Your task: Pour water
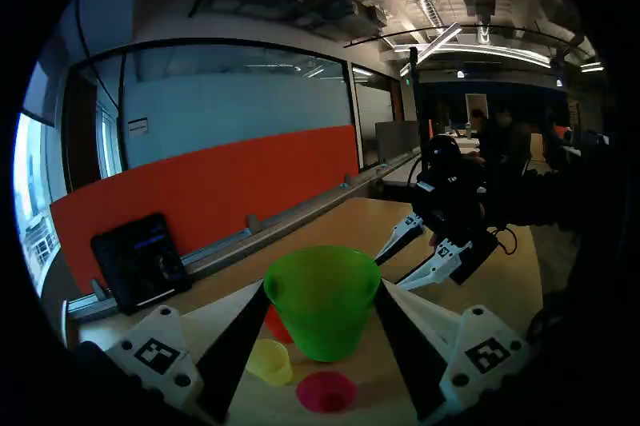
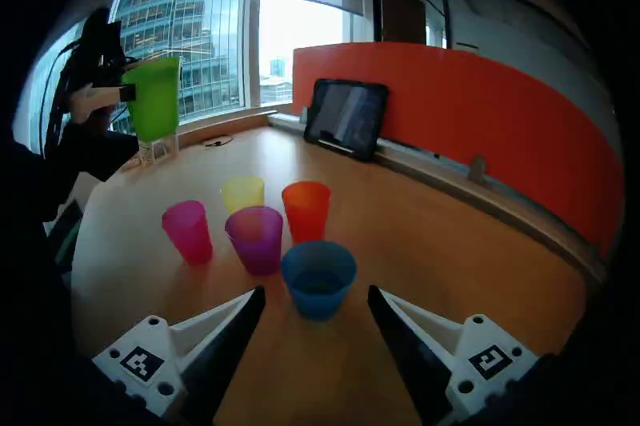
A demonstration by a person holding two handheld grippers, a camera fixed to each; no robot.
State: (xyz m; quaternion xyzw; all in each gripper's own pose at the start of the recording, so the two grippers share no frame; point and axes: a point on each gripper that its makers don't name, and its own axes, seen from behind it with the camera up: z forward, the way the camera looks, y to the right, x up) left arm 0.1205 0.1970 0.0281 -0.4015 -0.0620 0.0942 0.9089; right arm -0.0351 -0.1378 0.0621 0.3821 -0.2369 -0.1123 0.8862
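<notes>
**Green cup aloft in your left gripper, right gripper empty by the blue cup.**

Your left fingers are clamped on both sides of the green cup, and you've got it upright and lifted clear of the wooden table. Under it sit the yellow cup, the pink cup and a sliver of the orange cup. Your right fingers stand wide apart and grip nothing. The blue cup rests on the table just ahead between their tips, with the purple cup close behind it. A tablet leans by the orange partition.
</notes>
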